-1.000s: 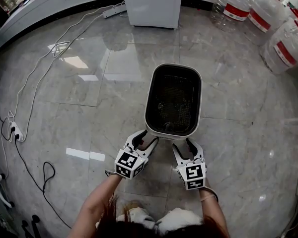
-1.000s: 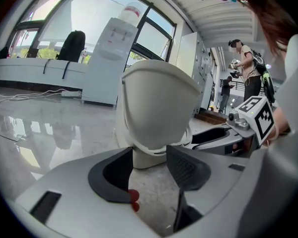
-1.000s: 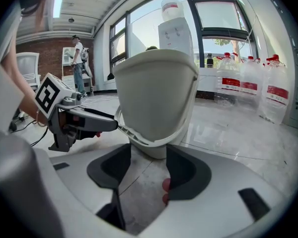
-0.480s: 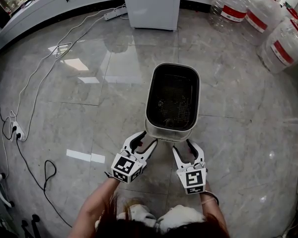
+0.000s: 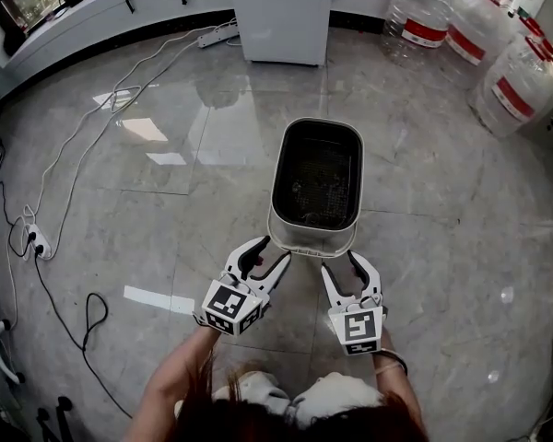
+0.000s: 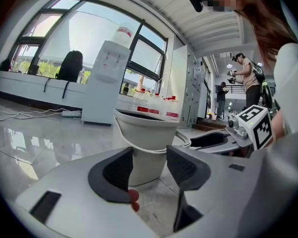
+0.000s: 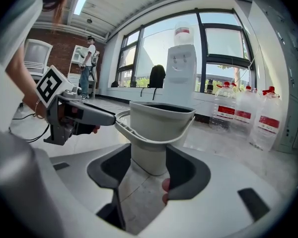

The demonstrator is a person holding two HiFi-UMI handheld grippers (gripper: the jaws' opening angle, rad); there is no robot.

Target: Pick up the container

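The container (image 5: pixel 309 241) is a white, rounded-rectangular bin with a dark inside, seen from above in the head view just ahead of both grippers. My left gripper (image 5: pixel 273 250) grips its near left corner and my right gripper (image 5: pixel 341 261) its near right corner. In the left gripper view the bin (image 6: pixel 144 133) sits between the dark pads (image 6: pixel 116 175), with floor showing under its base. The right gripper view shows the same bin (image 7: pixel 159 128) pinched between its pads (image 7: pixel 186 170), a loop handle (image 7: pixel 134 133) hanging round its rim. Both grippers are shut on it, jaws wide.
A white water dispenser (image 5: pixel 281 17) stands at the back. Large water jugs (image 5: pixel 511 90) stand at the back right. Cables and a socket strip (image 5: pixel 32 242) lie along the left floor. People (image 6: pixel 243 81) stand far off in the room.
Both grippers have risen with the container between them. It now sits slightly nearer the camera and shows more of its near wall.
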